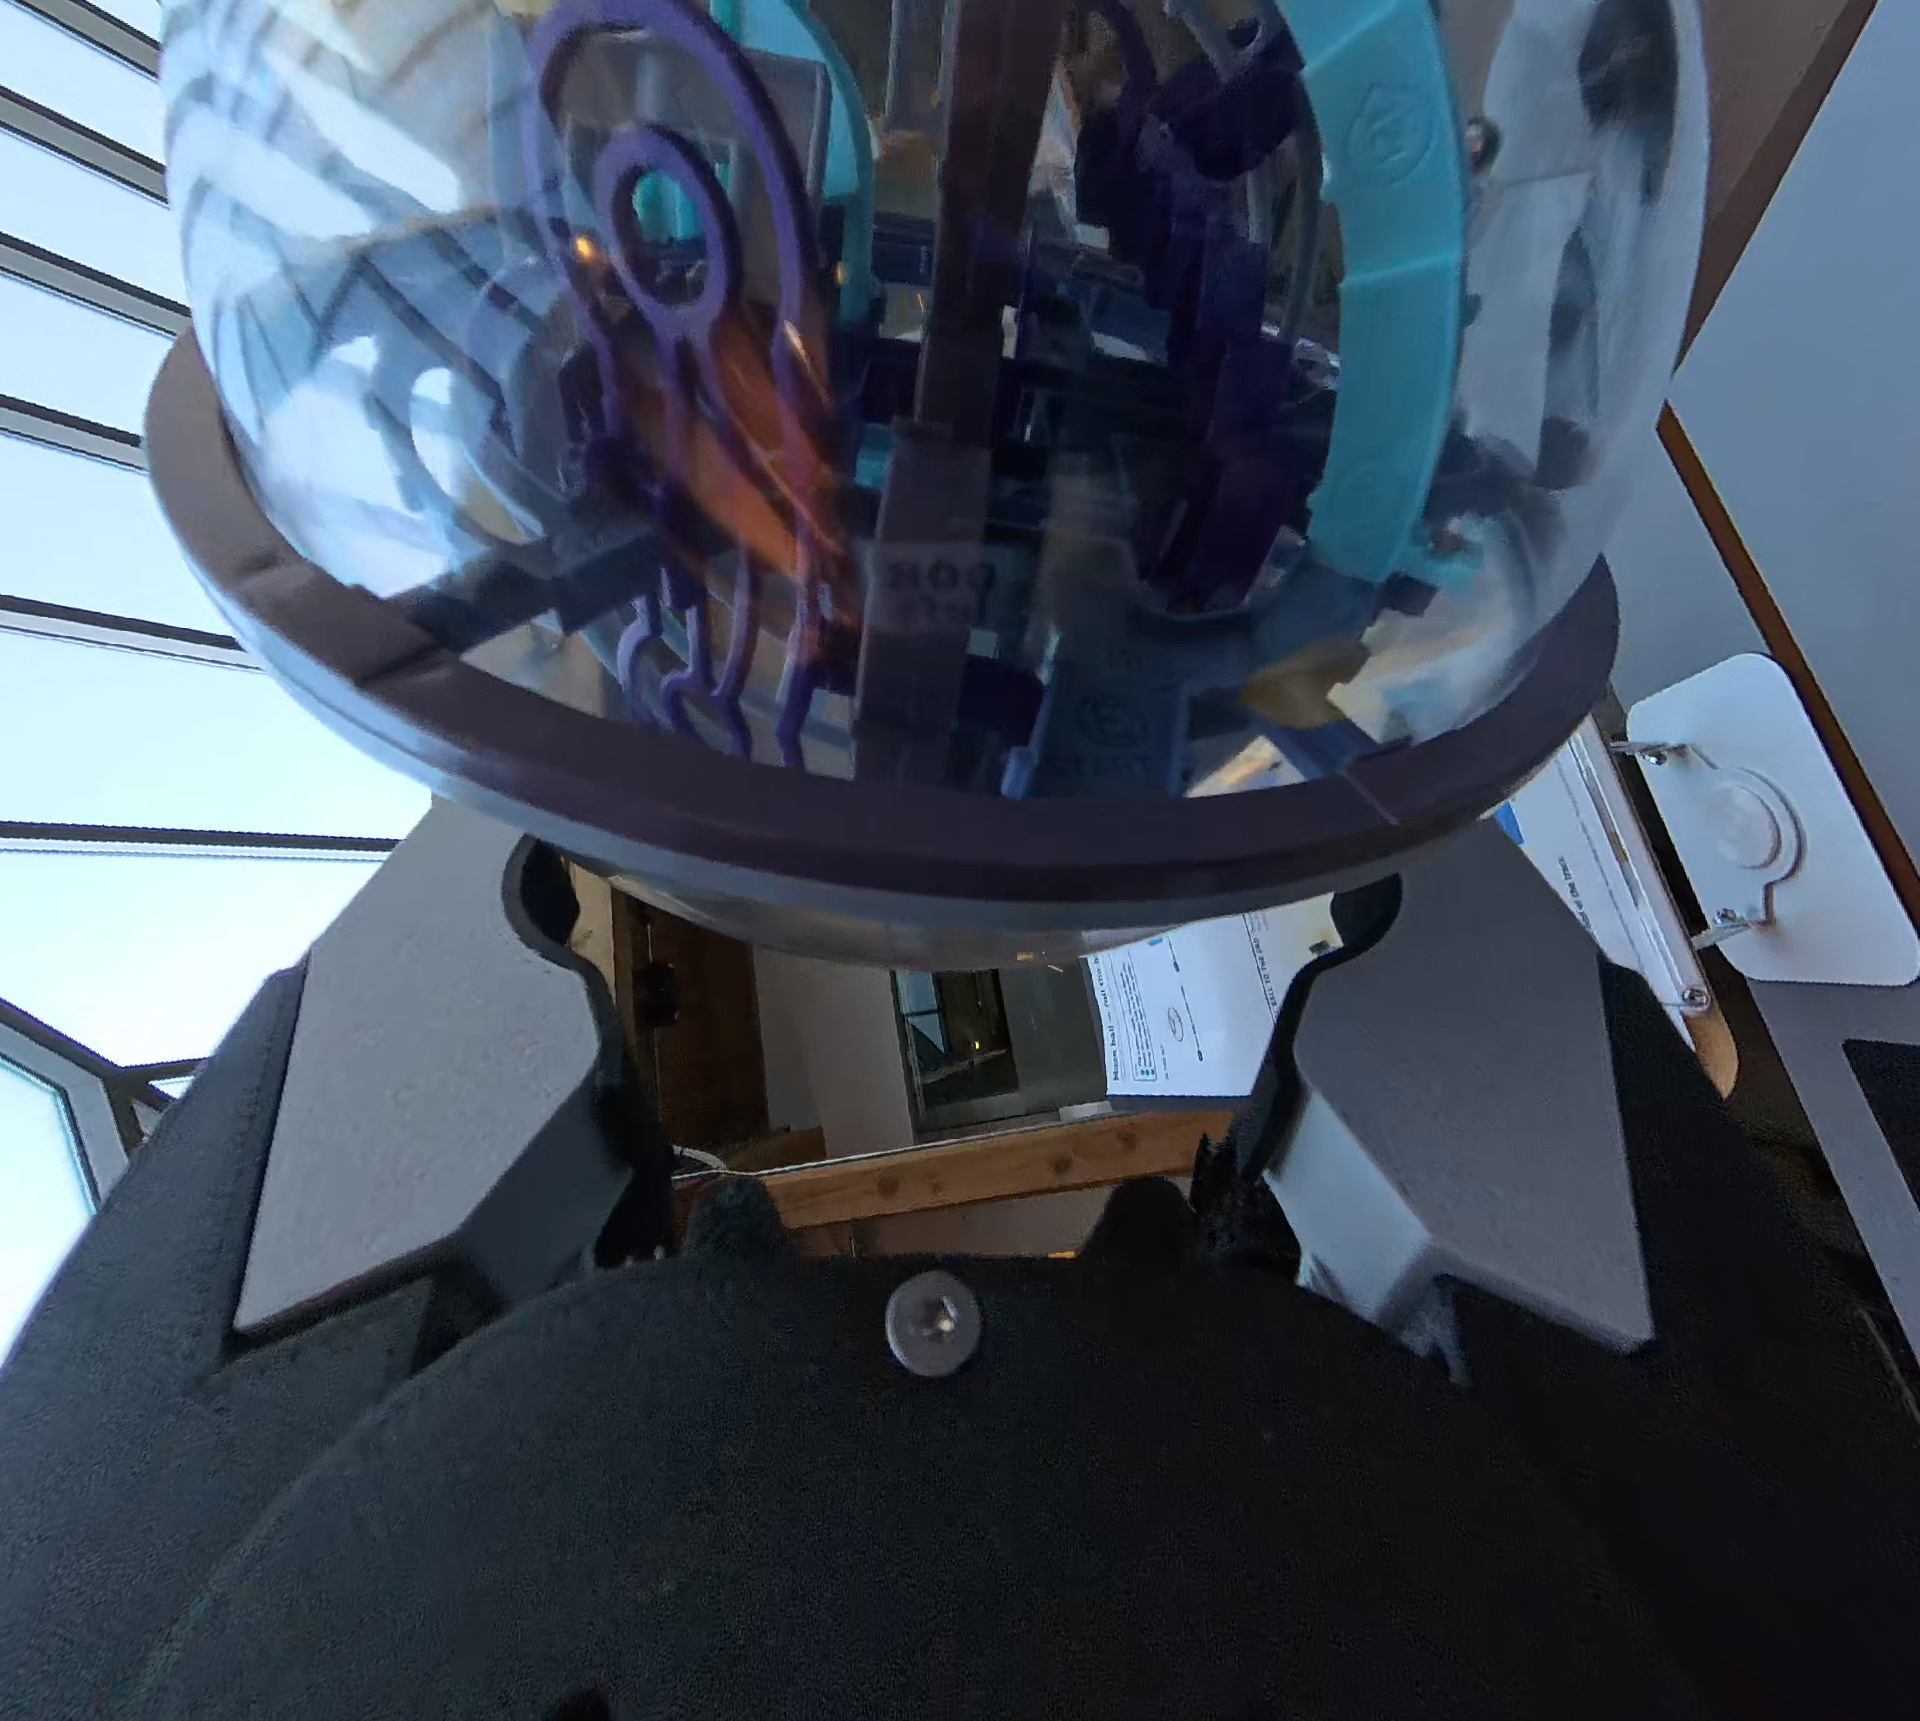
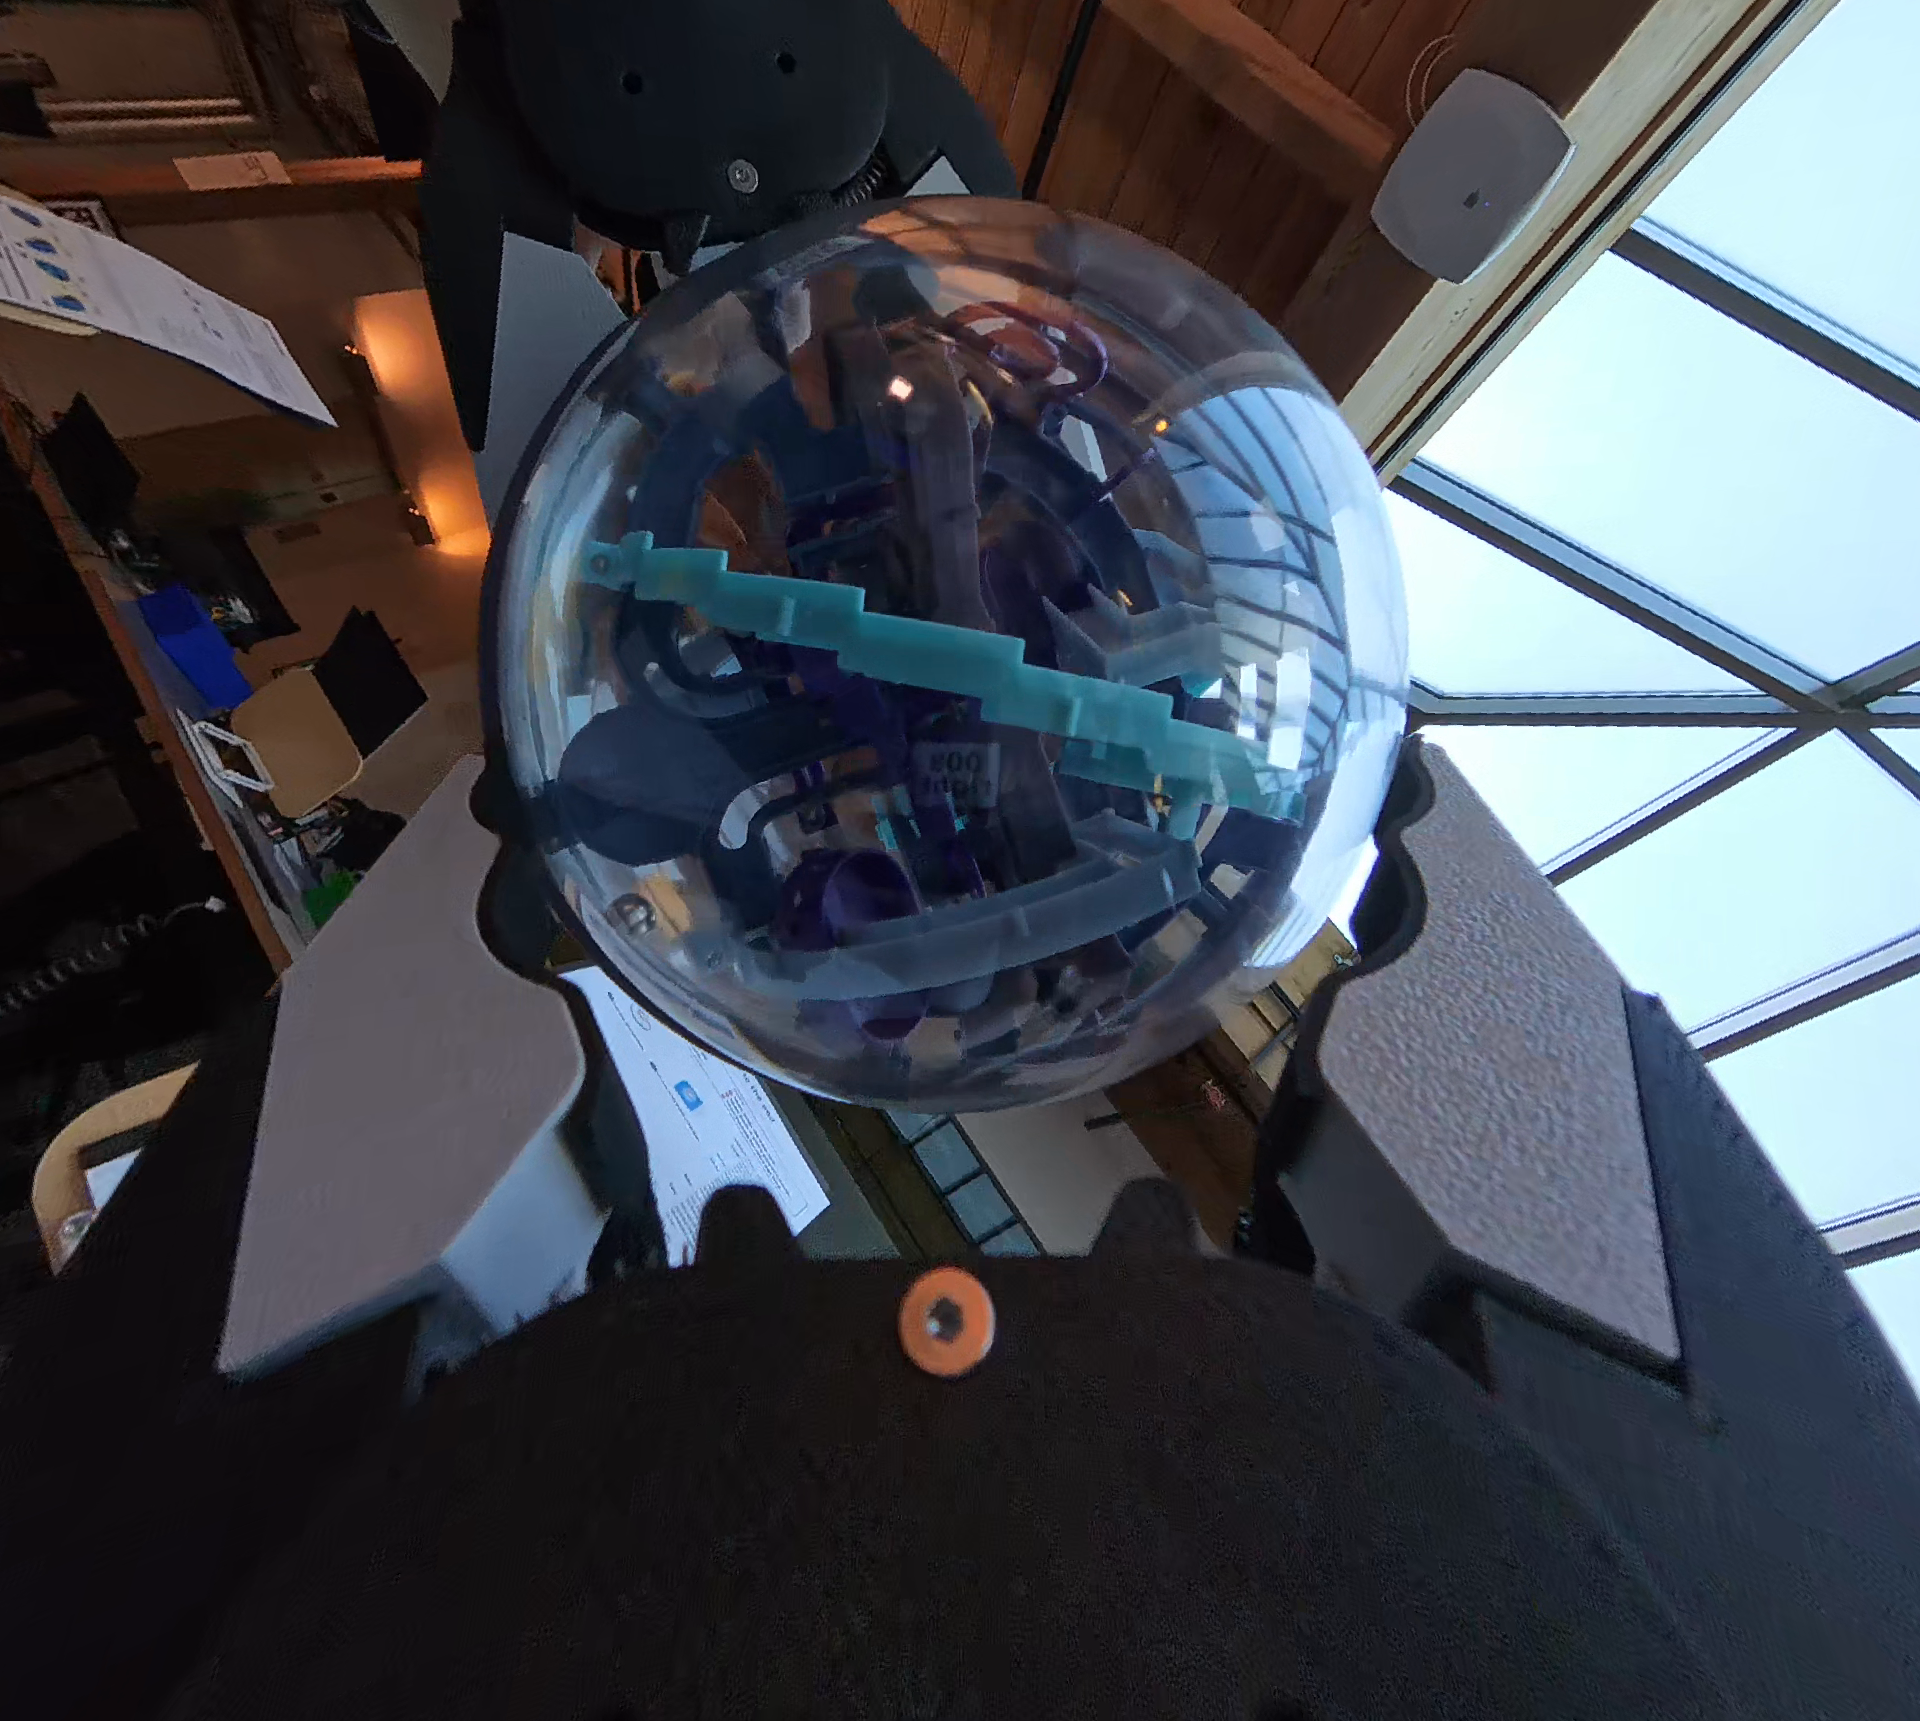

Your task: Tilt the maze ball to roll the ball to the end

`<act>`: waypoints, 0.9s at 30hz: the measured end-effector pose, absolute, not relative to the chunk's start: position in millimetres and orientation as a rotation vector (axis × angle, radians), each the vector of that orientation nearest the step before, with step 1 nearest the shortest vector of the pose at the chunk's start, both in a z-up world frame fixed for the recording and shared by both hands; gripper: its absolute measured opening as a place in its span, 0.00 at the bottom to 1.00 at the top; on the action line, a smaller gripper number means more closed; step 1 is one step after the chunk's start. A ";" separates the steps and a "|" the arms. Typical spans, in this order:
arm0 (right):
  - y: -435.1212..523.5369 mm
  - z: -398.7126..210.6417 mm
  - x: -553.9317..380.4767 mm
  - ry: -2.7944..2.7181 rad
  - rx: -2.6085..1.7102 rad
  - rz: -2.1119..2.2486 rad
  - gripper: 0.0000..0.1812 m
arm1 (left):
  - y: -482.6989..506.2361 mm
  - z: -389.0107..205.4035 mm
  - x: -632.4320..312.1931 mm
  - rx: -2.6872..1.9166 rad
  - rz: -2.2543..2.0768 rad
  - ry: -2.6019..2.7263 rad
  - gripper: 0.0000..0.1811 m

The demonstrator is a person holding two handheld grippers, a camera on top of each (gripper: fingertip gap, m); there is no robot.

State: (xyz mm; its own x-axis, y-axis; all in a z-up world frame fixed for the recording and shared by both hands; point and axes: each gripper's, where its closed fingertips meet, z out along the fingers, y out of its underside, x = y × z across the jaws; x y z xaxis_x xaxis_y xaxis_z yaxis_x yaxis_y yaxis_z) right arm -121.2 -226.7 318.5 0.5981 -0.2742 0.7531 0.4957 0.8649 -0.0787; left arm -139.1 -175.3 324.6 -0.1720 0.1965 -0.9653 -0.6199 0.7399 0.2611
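Between the two sets of tongs, the maze ball (image 2: 945, 663) is being held up in the air, well above any tabletop, against the windows (image 2: 1714, 528) and wooden ceiling (image 2: 1195, 9). The right tongs (image 2: 940, 850) are pinching the clear sphere from its left and right sides, while the left tongs (image 1: 951, 902) are pinching it just under the dark rim (image 1: 790, 798) from the far side. A small steel ball (image 2: 629, 915) seems to be sitting near the shell's lower left. How much track is remaining cannot be told, so tilting is likely unfinished.
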 end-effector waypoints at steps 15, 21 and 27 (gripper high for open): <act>-228.3 313.6 -147.1 -0.934 -0.354 -0.502 0.86 | -173.5 314.6 -162.9 -0.397 0.627 1.517 0.82; -226.7 311.5 -152.7 -0.952 -0.373 -0.510 0.86 | -171.3 311.6 -168.2 -0.412 0.608 1.507 0.82; -225.8 310.5 -155.8 -0.972 -0.390 -0.513 0.86 | -170.2 309.5 -171.2 -0.428 0.588 1.497 0.82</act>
